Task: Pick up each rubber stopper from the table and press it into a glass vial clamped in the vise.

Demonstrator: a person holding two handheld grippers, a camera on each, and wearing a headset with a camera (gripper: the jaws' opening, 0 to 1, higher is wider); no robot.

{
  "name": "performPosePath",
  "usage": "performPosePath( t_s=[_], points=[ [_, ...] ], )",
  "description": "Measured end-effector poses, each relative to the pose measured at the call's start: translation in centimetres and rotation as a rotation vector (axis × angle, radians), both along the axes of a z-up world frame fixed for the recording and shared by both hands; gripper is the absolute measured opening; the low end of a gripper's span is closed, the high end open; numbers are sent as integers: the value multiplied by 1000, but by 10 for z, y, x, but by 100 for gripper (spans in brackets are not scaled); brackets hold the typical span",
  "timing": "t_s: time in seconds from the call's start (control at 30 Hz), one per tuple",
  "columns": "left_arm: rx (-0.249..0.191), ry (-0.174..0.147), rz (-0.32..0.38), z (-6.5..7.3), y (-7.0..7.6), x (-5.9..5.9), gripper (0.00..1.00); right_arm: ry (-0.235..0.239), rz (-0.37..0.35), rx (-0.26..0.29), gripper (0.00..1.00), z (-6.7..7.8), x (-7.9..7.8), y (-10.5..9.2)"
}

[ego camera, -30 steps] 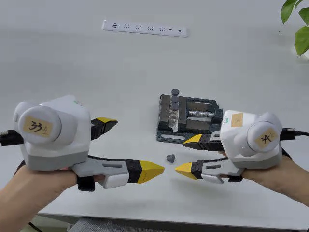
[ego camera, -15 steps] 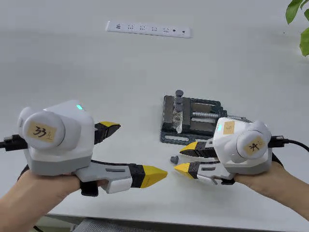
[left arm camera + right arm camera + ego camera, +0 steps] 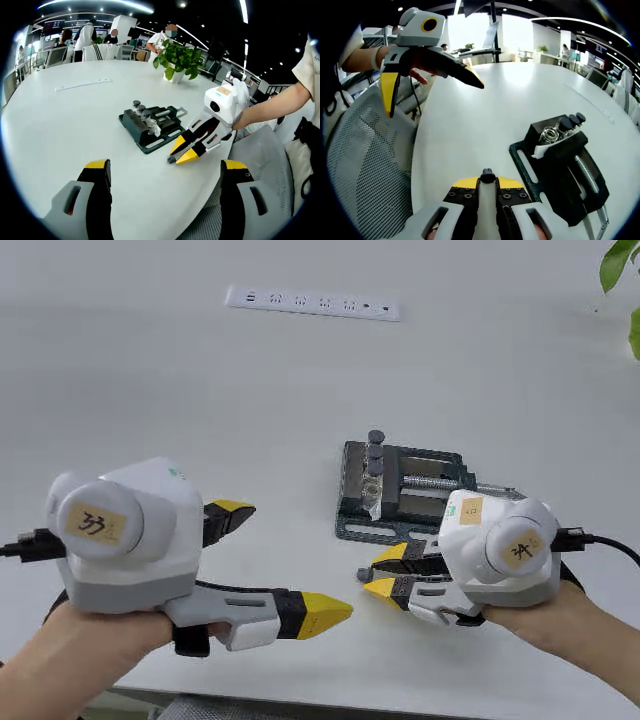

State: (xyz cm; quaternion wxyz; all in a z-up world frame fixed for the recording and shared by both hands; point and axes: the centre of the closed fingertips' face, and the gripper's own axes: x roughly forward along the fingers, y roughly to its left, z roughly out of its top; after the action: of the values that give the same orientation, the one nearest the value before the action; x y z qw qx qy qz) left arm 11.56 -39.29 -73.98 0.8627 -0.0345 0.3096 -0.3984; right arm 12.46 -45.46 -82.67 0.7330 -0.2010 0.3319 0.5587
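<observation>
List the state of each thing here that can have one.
Left claw, open, empty.
Right claw, shut on small dark rubber stopper.
Dark metal vise, gripping glass vials.
Farther vials, stoppered.
Nearest clear glass vial, unstoppered.

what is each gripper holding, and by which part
Right gripper pinches a rubber stopper by one end, the other end poking past the tips; left gripper holds nothing.

Open-plan office, this one: a broad white table (image 3: 60,130) with a power strip (image 3: 312,303) lying on it, a potted plant (image 3: 180,60) standing at its far edge, and a grey mesh chair (image 3: 365,165) pulled up alongside. Behind it, people (image 3: 159,41) gather among more desks, and long strip lights (image 3: 244,10) run across a dark ceiling.
</observation>
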Motion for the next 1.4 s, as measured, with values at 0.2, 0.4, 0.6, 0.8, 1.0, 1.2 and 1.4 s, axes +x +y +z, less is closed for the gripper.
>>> performPosePath(
  t_s=[0.2,0.4,0.6,0.8,1.0,1.2,1.4],
  points=[
    [-4,7,2,-1,-1,-1,89,2,-9,16,7,3,-1,1],
    [-65,43,25,0,-3,0,88,-18,-8,49,7,19,-2,0],
    [-163,82,27,9,-9,2,86,-70,0,119,6,64,-5,-6],
    [-290,140,-16,23,-23,0,81,-133,18,163,6,105,-9,-11],
    [-678,316,-27,68,-40,-1,62,-202,58,202,6,142,-18,-12],
    [-746,414,-69,79,-49,-1,47,-243,94,243,6,173,-28,-8],
    [-821,484,-151,93,-63,-12,25,-270,114,256,6,182,-32,-7]
  ],
)
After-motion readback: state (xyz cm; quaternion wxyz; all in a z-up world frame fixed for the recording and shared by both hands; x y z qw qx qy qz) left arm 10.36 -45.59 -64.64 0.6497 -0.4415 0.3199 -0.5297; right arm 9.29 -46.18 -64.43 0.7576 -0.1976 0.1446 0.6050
